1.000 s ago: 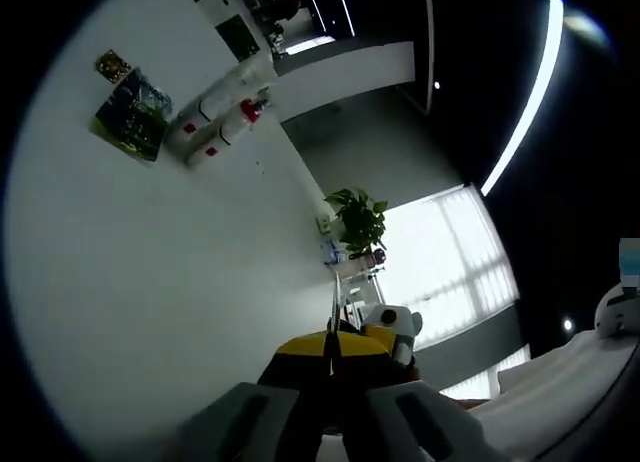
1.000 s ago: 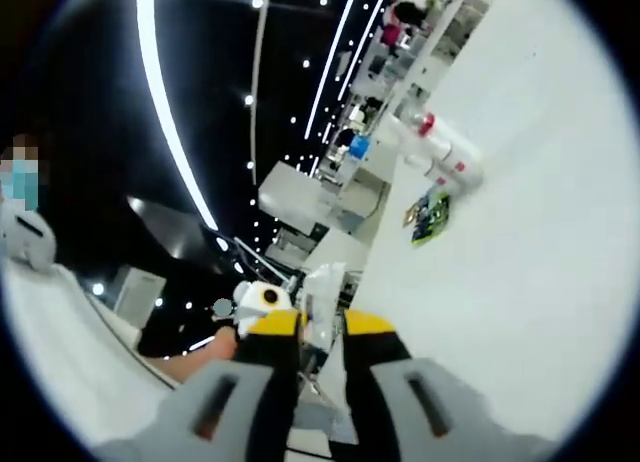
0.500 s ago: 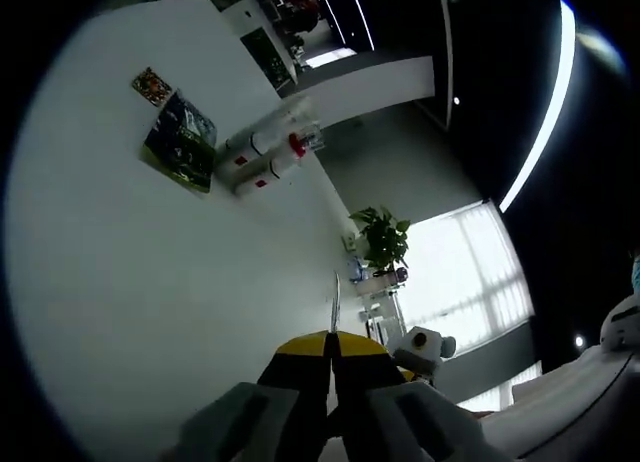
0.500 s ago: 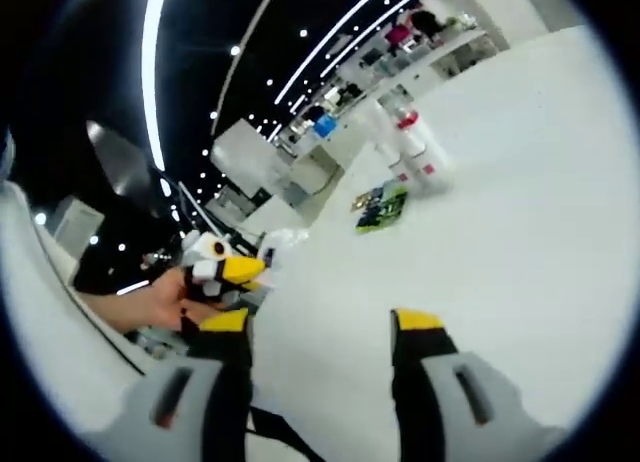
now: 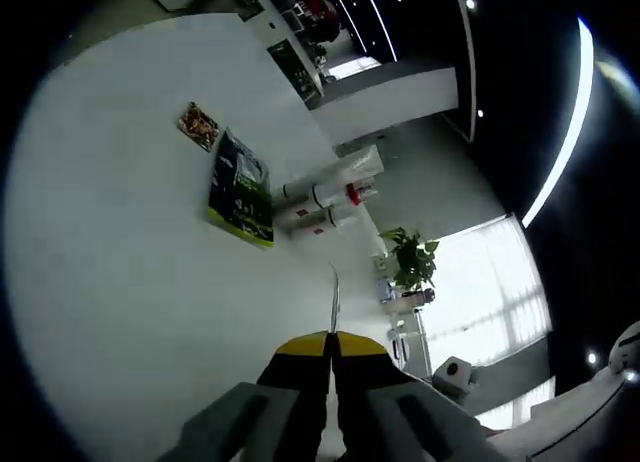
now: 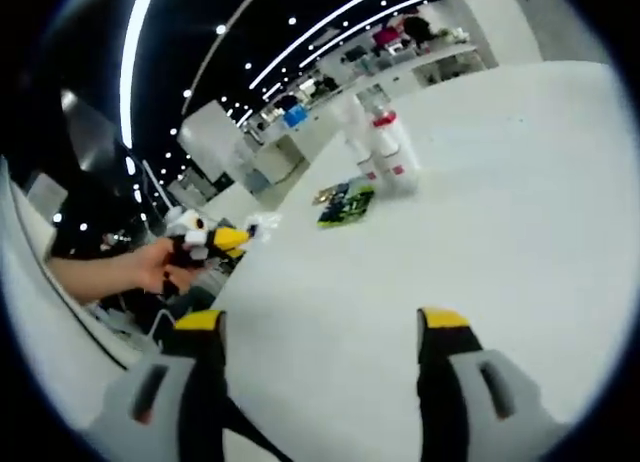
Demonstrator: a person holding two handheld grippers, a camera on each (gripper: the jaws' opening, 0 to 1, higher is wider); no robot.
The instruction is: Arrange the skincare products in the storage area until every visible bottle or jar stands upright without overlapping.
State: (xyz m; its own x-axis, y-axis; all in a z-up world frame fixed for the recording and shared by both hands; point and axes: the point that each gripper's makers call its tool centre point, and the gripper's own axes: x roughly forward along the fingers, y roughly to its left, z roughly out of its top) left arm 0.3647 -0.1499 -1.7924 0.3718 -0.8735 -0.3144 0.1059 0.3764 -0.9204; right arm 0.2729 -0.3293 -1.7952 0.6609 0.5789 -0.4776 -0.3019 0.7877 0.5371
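Several white skincare bottles [image 5: 318, 204] stand bunched together far across the white table [image 5: 120, 282], one with a red cap [image 5: 353, 192]. In the right gripper view the same cluster of bottles [image 6: 383, 159] looks upright and touching. A dark green packet [image 5: 240, 187] lies flat beside them, seen also as the packet [image 6: 345, 200]. My left gripper [image 5: 330, 344] is shut with nothing in it, well short of the bottles. My right gripper [image 6: 320, 322] stands wide open over bare table. A hand holds the left gripper [image 6: 230, 240] at the left of the right gripper view.
A small brown sachet [image 5: 200, 125] lies beyond the green packet. A potted plant [image 5: 412, 262] and bright windows stand past the table's far edge. Shelving and counters [image 6: 400, 42] fill the background. Bare table [image 6: 520, 232] lies between the grippers and the bottles.
My right gripper has opened from nearly shut to wide. Both views have swung down onto the table, bringing the bottles and packet closer to centre. The left gripper has stayed shut.
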